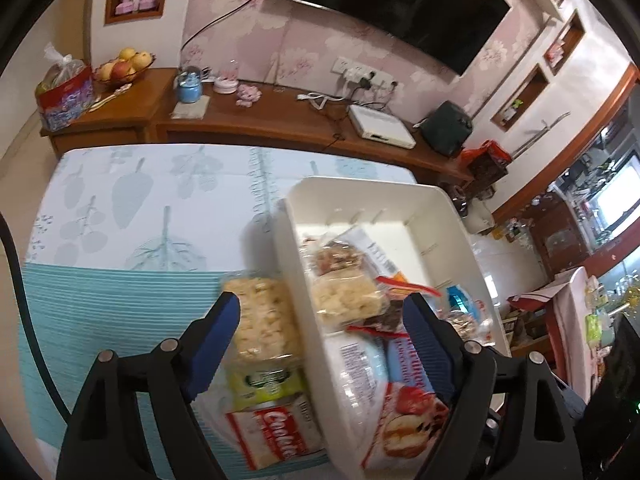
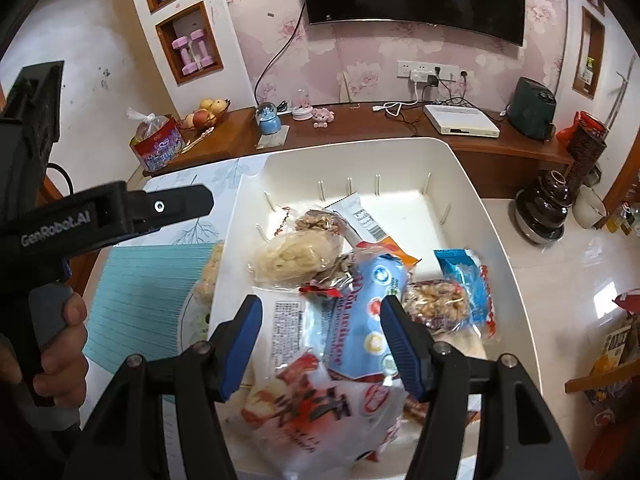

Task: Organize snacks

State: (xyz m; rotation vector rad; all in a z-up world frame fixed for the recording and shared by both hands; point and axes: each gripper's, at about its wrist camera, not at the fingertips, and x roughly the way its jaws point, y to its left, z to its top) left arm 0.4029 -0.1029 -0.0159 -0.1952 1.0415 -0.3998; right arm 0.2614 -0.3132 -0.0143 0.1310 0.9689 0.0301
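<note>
A white plastic bin point(image 1: 360, 186) holds several snack packs. My left gripper point(image 1: 320, 344) is open and straddles the bin's left wall, pressing on nothing. A clear pack of puffed rice cakes point(image 1: 264, 320) and a red-and-white cookie pack point(image 1: 280, 428) lie outside that wall on the mat. My right gripper point(image 2: 322, 340) hangs open over the bin point(image 2: 360, 148). Below its jaws lie a white bag with red print point(image 2: 320, 400) and a blue bag point(image 2: 368, 304). A pale puffed pack point(image 2: 296, 256) and a nut bar point(image 2: 436, 300) lie further in.
The bin sits on a table with a teal ribbed mat point(image 1: 100, 320) and a leaf-print cloth point(image 1: 160, 192). A hand point(image 2: 64, 344) grips the other gripper's handle at the left. A wooden sideboard point(image 1: 260, 116) runs behind. A dark pot point(image 2: 544, 208) stands on the floor.
</note>
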